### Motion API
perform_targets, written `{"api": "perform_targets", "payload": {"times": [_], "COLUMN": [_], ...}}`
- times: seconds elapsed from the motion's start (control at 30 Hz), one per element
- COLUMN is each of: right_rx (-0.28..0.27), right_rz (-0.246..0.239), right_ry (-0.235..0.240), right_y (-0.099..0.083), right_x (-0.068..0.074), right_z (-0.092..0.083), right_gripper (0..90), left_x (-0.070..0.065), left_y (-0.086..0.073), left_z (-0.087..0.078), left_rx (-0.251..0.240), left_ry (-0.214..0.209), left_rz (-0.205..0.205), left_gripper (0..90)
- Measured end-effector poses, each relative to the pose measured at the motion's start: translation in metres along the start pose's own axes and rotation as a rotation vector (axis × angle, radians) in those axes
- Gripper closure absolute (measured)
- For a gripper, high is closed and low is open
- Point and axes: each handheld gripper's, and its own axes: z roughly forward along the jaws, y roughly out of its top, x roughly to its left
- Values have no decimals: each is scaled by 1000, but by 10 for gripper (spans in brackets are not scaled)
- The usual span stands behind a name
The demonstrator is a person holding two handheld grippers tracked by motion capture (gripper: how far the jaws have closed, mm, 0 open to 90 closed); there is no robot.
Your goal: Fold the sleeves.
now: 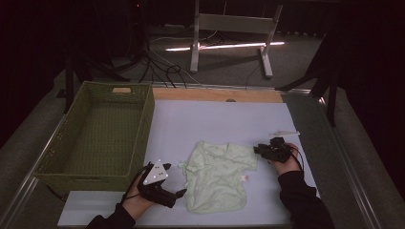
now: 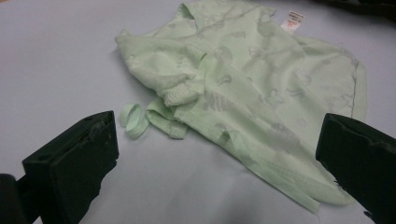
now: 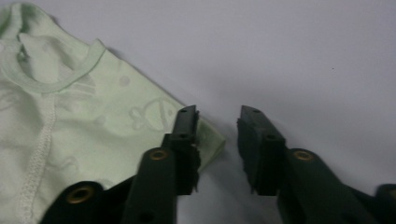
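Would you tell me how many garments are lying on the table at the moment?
1. A pale green baby shirt lies flat on the white table cover, between the two grippers and right of the green basket. The basket's interior looks empty.

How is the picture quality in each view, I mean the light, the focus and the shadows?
High view: dim, room behind nearly black, a bright streak on the floor; the green garment looks soft. Left gripper view: evenly lit, garment sharp, near fingers blurred. Right gripper view: slightly soft, with a faint shadow beside the garment's corner.
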Motion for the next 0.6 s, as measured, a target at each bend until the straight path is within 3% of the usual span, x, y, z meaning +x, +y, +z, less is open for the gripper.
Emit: {"api": "perform_targets", "payload": {"times": [0.1,0.17,0.27,0.6], "right_rx": [11,27,39,0], "right_rz": [-5,-8,-36,-64], "right_ry": [-17,0,-23,-12], "right_y": [0,2,4,14], "right_x": [0,1,6,21], "right_z": [0,0,0,-13], "right_gripper": [818,883,900,900], "left_x": [0,1,1,0], "left_y": [0,0,0,0], "left_z": [0,0,0,-2], "left_rx": [2,5,4,5], "left_ry": [2,4,4,13], "left_rz": [2,3,3,9], "left_gripper": [5,5,5,5]}}
